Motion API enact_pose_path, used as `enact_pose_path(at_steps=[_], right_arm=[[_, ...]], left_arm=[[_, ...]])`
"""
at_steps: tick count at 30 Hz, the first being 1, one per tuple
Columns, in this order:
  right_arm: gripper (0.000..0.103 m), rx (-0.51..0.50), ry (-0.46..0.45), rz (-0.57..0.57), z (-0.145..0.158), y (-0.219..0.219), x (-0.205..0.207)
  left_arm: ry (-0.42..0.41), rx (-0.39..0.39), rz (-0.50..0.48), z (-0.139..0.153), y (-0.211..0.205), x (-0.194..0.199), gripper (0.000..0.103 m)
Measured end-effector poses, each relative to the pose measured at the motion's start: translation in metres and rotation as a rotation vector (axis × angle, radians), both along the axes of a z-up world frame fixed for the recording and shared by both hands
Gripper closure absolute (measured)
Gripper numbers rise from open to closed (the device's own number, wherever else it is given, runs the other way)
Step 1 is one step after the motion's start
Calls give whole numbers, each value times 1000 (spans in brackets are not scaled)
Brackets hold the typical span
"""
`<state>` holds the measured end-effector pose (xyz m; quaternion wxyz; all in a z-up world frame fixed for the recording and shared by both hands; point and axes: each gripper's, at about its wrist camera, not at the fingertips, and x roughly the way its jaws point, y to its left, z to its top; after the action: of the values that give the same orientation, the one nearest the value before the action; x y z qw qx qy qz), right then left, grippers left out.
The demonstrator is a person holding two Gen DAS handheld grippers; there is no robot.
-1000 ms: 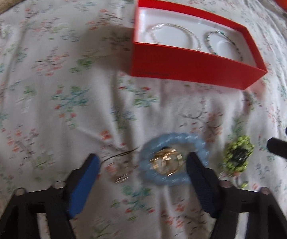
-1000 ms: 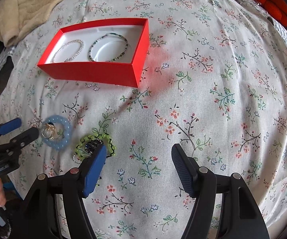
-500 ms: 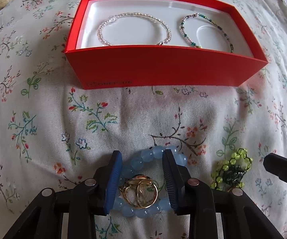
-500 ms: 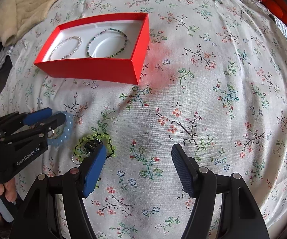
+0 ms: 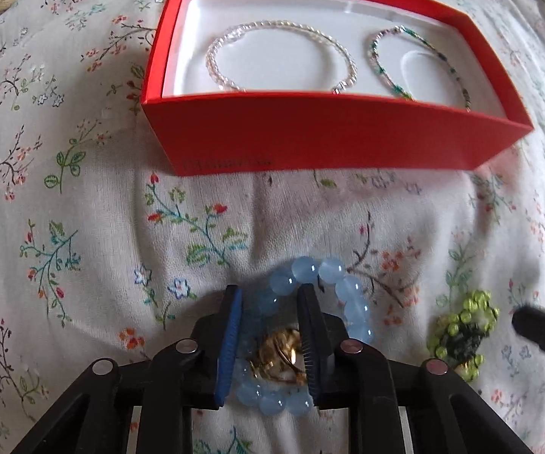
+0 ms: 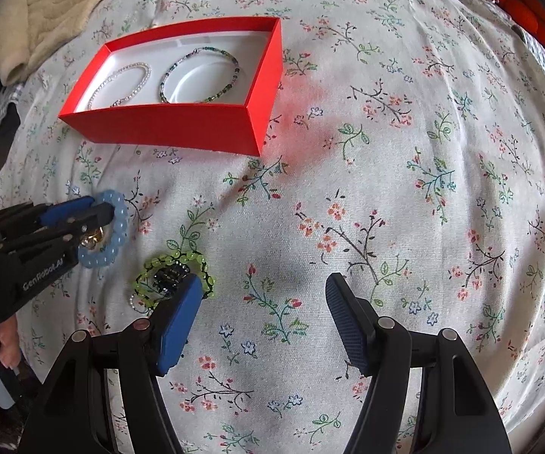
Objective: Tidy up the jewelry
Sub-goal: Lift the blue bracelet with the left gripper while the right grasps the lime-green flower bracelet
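Two bracelets already lie flat in the white tray of the red box [image 5: 333,140]: a clear beaded one [image 5: 280,56] on the left and a dark green beaded one [image 5: 420,64] on the right, apart from each other. The box sits on a floral bedsheet [image 6: 385,189], with a beige blanket [image 6: 41,7] bunched at the far left corner and orange cushions [image 6: 518,3] at the far right. Your left gripper [image 5: 270,295] points steeply down over the blue bead bracelet [image 5: 348,302], its jaws closing with the near-left part of the bead ring and some gold rings [image 5: 278,355] between them; the right finger stands inside the loop, and you cannot tell whether the pads press the beads yet. The bracelet lies on the sheet in front of the box, well short of its near wall. Just to its right sits a tangle of lime-green and black beads [image 6: 172,276], and your right gripper [image 6: 264,291] hangs there spread wide with nothing in it, its left fingertip over that tangle. Open sheet stretches between the blue bracelet and the box, and widely to the right.
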<state>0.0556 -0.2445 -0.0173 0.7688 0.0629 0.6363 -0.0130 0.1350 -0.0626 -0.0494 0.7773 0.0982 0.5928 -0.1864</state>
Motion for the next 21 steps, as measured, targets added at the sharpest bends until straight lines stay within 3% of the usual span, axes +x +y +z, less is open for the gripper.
enact_pose_path(at_steps=[4, 10, 21], right_arm=[[32, 10, 15, 4, -5, 1, 0], [32, 47, 15, -19, -7, -1, 5], [34, 28, 0, 2, -12, 7, 16]], left_arm=[[-30, -3, 36, -3, -2, 7, 94], [-28, -74, 103, 5, 14, 18, 94], [-127, -194, 112, 64, 38, -12, 94]])
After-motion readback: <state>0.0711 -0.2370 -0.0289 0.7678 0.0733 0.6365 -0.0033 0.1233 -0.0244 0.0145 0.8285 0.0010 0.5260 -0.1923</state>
